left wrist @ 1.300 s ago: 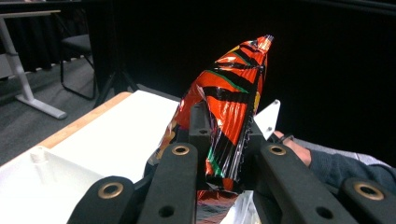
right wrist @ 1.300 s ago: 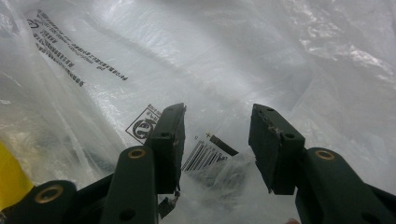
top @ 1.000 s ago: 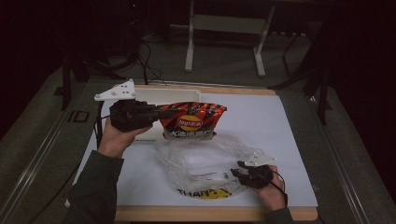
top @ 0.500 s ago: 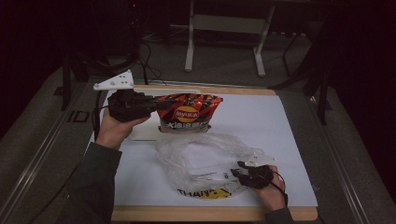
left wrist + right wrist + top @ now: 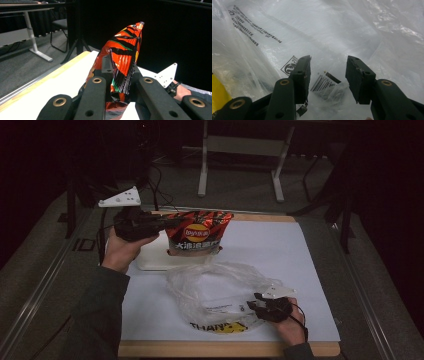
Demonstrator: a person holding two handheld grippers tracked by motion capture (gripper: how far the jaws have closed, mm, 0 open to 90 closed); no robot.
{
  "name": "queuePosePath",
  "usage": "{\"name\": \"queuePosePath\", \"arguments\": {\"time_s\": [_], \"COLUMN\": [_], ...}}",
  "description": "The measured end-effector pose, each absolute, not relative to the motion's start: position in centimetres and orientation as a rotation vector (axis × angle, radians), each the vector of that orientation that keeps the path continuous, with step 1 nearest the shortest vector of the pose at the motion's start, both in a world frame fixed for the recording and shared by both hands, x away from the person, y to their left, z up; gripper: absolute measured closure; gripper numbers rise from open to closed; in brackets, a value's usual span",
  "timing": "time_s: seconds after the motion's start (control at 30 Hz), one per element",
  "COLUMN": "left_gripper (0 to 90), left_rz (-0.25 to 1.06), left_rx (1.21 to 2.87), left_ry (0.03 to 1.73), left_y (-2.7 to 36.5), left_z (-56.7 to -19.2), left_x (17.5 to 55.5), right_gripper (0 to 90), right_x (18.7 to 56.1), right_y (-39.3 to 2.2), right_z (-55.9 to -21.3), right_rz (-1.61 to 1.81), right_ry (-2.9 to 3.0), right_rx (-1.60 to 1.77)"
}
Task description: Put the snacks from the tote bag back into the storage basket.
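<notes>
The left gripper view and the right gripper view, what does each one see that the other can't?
Left gripper view alone: a red chip bag pinched in the left tongs, a wooden table edge, and a chair behind. Right gripper view alone: a clear plastic bag with a barcode and the right tongs standing open over it. Shared: black jaws rising from below.
</notes>
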State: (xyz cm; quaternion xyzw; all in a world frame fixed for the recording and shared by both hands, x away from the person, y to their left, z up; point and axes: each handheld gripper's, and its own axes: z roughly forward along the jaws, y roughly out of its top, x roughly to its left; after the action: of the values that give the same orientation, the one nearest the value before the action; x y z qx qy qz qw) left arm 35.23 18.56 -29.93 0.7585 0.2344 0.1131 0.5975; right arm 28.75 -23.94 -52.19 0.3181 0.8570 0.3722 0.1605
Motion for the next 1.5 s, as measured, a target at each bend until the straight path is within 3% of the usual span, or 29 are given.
{"name": "queuePosePath", "arguments": {"time_s": [1.5], "left_gripper": [82.7], "left_rz": [0.292], "left_rx": [1.751], "left_ry": [0.597], "left_y": [19.7], "left_z": [-31.0], "left_x": [40.2], "right_gripper": [54.9], "right_x": [28.5], "right_y": [-24.1], "right_z": [-52.4], "right_rz": [1.074], "right_ry": [2.437], "right_rx": [0.918]}}
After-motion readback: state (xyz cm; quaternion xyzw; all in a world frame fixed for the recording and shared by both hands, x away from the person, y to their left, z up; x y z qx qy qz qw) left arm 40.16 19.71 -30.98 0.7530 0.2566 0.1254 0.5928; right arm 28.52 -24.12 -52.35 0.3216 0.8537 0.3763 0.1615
